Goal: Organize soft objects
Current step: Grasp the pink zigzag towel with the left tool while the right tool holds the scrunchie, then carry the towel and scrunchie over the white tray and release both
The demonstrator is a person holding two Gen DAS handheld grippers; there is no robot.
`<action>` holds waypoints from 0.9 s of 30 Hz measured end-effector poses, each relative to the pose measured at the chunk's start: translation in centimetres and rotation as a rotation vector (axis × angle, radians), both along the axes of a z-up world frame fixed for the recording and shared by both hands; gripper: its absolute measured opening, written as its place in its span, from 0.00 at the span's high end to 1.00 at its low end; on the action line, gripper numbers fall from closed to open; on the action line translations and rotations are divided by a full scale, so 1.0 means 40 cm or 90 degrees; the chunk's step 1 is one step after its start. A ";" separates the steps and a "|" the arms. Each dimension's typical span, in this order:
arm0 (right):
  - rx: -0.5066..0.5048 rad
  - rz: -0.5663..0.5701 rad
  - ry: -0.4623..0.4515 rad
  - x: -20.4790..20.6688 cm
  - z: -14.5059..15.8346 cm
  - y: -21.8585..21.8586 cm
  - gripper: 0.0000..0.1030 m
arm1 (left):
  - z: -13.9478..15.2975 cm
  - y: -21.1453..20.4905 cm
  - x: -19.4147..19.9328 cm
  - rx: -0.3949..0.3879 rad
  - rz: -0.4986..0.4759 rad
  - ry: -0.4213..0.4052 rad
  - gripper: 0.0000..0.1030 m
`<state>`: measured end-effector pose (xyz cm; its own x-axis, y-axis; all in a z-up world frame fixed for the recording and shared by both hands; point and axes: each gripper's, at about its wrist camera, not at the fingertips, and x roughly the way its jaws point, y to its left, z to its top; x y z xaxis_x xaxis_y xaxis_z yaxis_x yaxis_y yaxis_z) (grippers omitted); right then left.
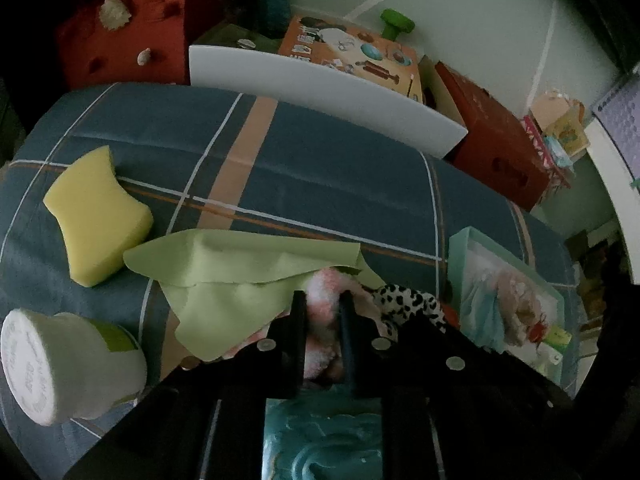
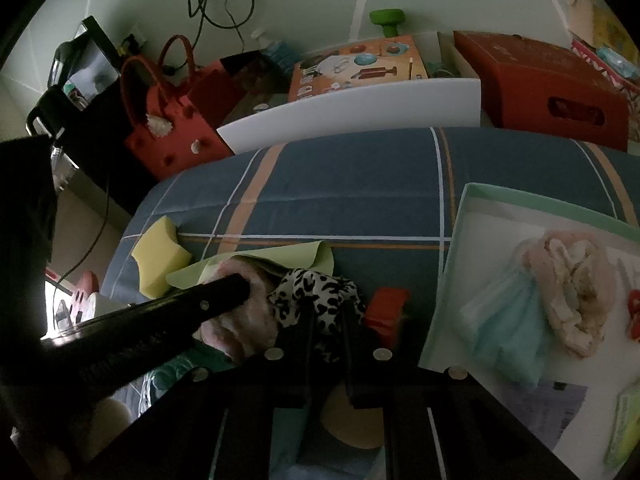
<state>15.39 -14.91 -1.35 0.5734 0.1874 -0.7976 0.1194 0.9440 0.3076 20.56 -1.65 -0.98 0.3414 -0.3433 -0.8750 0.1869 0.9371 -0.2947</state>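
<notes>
Your left hand-held gripper (image 1: 323,300) is pinching the pink plush (image 1: 320,292), your right hand-held gripper (image 2: 327,312) is gripping the leopard cloth (image 2: 316,292) (both narrowed), probably separating them; box (image 2: 452,260) waiting to its right.

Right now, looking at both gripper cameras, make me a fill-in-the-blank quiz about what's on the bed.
1. The sponge lying on the plaid bedsheet is ____ in colour.
2. The left gripper's fingers close on a fluffy ____ and white soft item.
3. The right gripper grips a black and white ____-print fabric.
4. The thin cloth partly covering the fluffy item is light ____.

Missing words: yellow; pink; leopard; green
</notes>
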 end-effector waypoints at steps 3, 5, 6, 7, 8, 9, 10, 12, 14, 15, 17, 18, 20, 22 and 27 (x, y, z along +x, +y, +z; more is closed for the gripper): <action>0.019 0.000 -0.005 -0.006 0.006 -0.003 0.87 | 0.001 0.013 0.003 -0.015 0.010 0.002 0.85; 0.021 -0.001 -0.008 -0.009 0.010 -0.005 0.87 | 0.000 0.020 0.004 -0.026 0.016 0.004 0.85; 0.024 -0.002 -0.010 -0.012 0.013 -0.007 0.87 | 0.000 0.023 0.004 -0.029 0.019 0.004 0.86; 0.026 -0.003 -0.012 -0.014 0.016 -0.008 0.87 | 0.001 0.025 0.005 -0.030 0.020 0.003 0.86; 0.027 -0.003 -0.014 -0.015 0.019 -0.009 0.87 | 0.004 0.027 0.004 -0.030 0.022 0.000 0.86; 0.026 -0.004 -0.015 -0.016 0.022 -0.008 0.87 | 0.005 0.028 0.002 -0.030 0.022 -0.001 0.86; 0.026 -0.005 -0.017 -0.017 0.025 -0.009 0.87 | 0.007 0.029 0.000 -0.030 0.023 -0.003 0.86; 0.027 -0.005 -0.019 -0.021 0.030 -0.009 0.87 | 0.010 0.031 -0.003 -0.030 0.026 -0.004 0.86; 0.025 -0.003 -0.022 -0.025 0.035 -0.008 0.87 | 0.015 0.034 -0.006 -0.031 0.027 -0.006 0.86; 0.024 -0.003 -0.024 -0.029 0.038 -0.008 0.87 | 0.019 0.037 -0.008 -0.031 0.028 -0.007 0.86; 0.022 -0.004 -0.029 -0.033 0.046 -0.008 0.87 | 0.028 0.043 -0.013 -0.032 0.031 -0.010 0.86; 0.020 -0.005 -0.032 -0.037 0.052 -0.008 0.87 | 0.036 0.046 -0.018 -0.033 0.032 -0.014 0.86; 0.018 -0.007 -0.039 -0.046 0.062 -0.010 0.87 | 0.051 0.051 -0.024 -0.042 0.032 -0.019 0.86; 0.015 -0.010 -0.049 -0.057 0.079 -0.010 0.87 | 0.070 0.056 -0.032 -0.069 0.029 -0.024 0.86; 0.007 -0.014 -0.074 -0.078 0.116 -0.010 0.87 | 0.111 0.064 -0.048 -0.084 0.031 -0.048 0.86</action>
<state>12.29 -15.30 3.28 0.6659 0.1829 -0.7233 0.1026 0.9378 0.3316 18.64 0.89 3.45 0.4229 -0.4356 -0.7946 0.1684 0.8994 -0.4033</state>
